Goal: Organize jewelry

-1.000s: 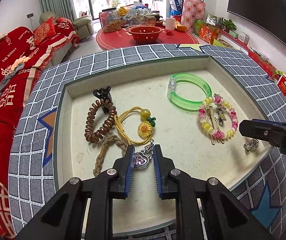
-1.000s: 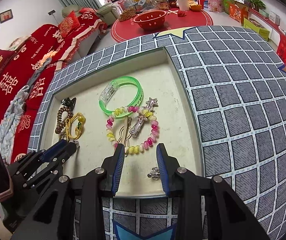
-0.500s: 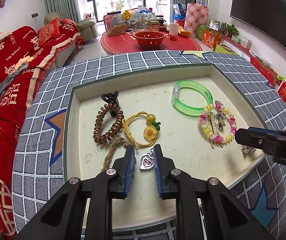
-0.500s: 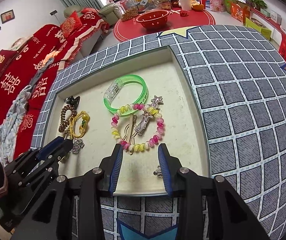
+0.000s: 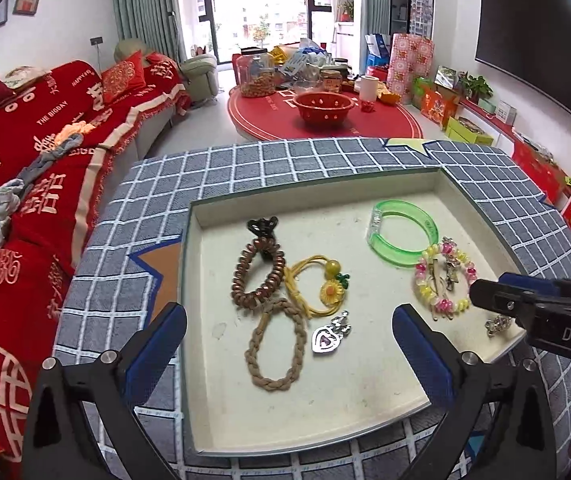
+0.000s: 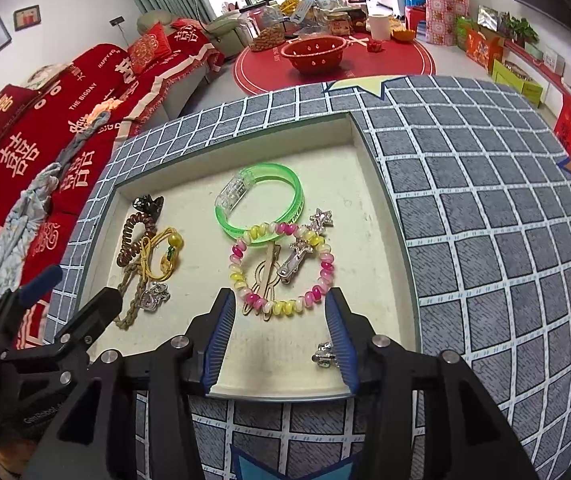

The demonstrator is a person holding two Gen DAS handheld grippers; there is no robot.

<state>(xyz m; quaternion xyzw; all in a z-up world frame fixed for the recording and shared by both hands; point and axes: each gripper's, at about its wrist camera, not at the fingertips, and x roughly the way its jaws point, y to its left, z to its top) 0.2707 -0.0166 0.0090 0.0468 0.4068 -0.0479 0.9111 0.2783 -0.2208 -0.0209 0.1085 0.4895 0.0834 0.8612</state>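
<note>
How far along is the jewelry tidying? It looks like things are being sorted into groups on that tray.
Partly done. Hair ties such as the brown coil tie sit grouped on the tray's left; the green bangle and beaded bracelet sit right. The left claw has just been opening, and the heart pendant lies free below it. The right claw, also opening, holds nothing; a small silver charm beside it looks next.

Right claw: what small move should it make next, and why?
Probably ease the right claw toward its right and down, to centre it on the small silver charm. Its jaws have just been opening with nothing between them, and the charm lies loose on the tray floor, beside the right finger rather than in the gap.
</note>
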